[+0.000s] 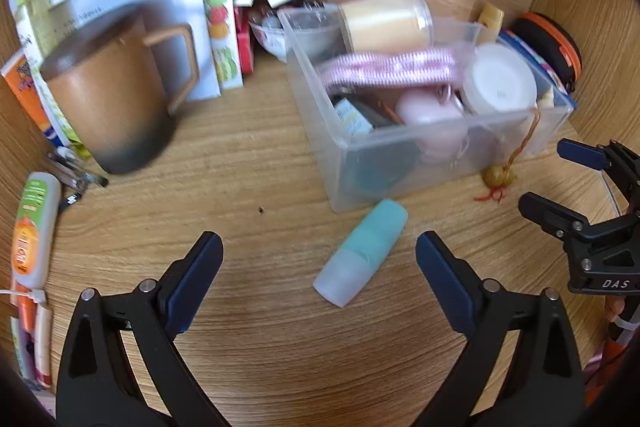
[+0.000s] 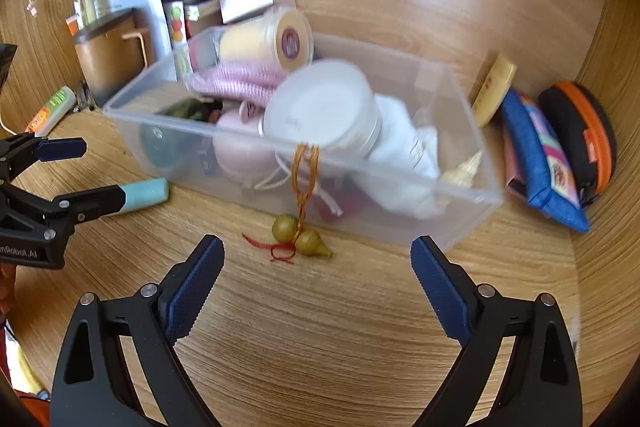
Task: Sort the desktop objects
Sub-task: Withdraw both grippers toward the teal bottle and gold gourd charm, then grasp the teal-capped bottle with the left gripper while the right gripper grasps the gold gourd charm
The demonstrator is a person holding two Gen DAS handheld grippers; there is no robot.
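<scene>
A clear plastic box [image 1: 440, 147] [image 2: 460, 195], full of jars, a pink band and other small items, stands on the wooden desk. A teal and frosted bottle [image 1: 360, 251] [image 2: 144, 193] lies on its side in front of the box. It sits just ahead of my left gripper [image 1: 318, 245] [image 2: 80, 175], which is open and empty. A gold gourd charm [image 2: 300, 231] [image 1: 498, 177] rests on the desk, its orange cord hanging over the box's rim. My right gripper [image 2: 316, 247] [image 1: 560, 179] is open just short of the charm, holding nothing.
A brown mug [image 1: 112, 95] stands at the left with cartons and papers behind it. An orange-labelled tube [image 1: 34, 227] and pens lie at the far left. A blue pouch [image 2: 540, 163] and a black-orange case [image 2: 580, 135] lean against the right wooden wall.
</scene>
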